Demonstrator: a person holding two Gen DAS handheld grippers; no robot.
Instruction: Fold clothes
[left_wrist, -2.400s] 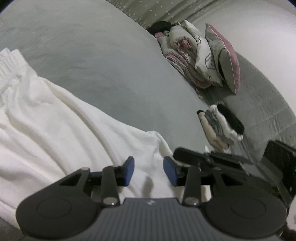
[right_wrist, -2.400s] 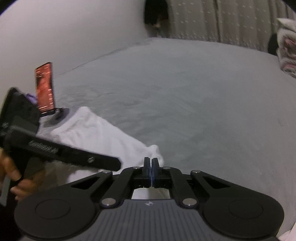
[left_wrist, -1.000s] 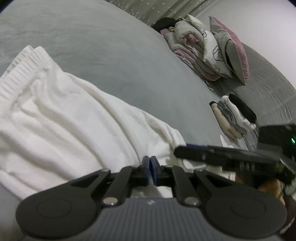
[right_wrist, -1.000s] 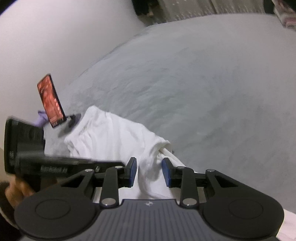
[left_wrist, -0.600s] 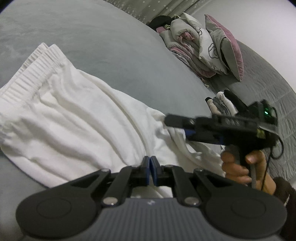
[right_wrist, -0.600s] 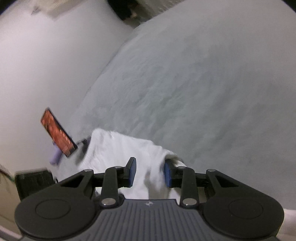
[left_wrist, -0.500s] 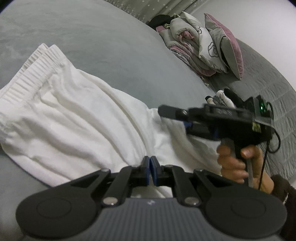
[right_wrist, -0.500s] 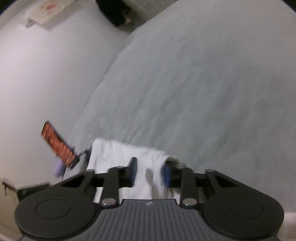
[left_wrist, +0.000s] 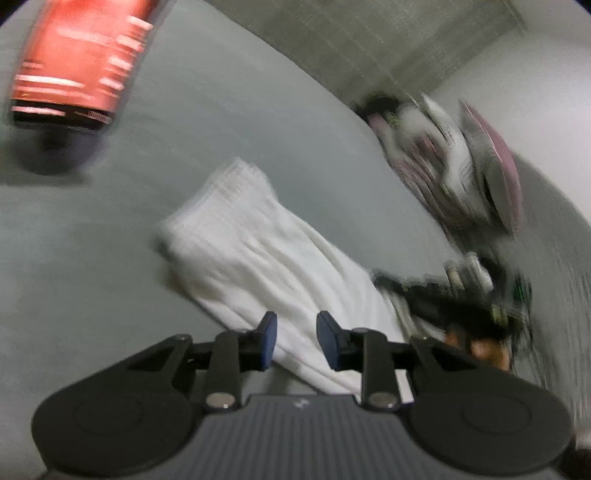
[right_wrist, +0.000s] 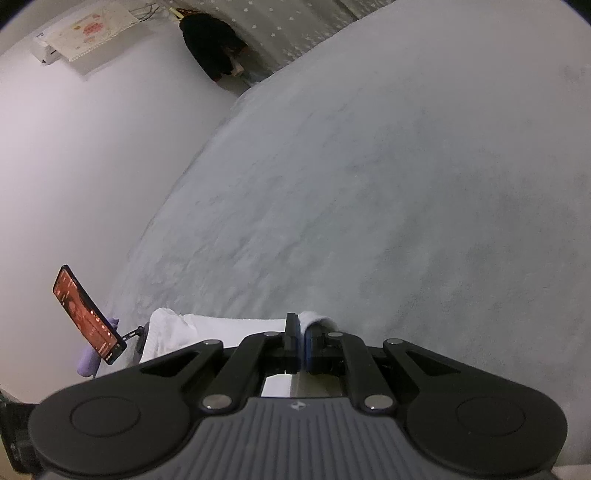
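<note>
White garment lying on grey bed, one piece, ribbed waistband pointing toward 11 o'clock in blurred left view. Left hand-held gripper hovering released over garment's near edge. Right hand-held gripper clenching garment's white fold. One phone standing at 9 o'clock beside pale wall. One bedding pile sitting at 2 o'clock.

The garment is plain white with a ribbed band at its 11 o'clock end, lying on a flat grey bed. Both tools are black with blue pads, and the phone at 9 o'clock glows orange-red in a black frame, with something lilac under it. The bedding pile at 2 o'clock is white, grey and dusty pink, too blurred to read its print, and the curtain is grey with small white dots.
</note>
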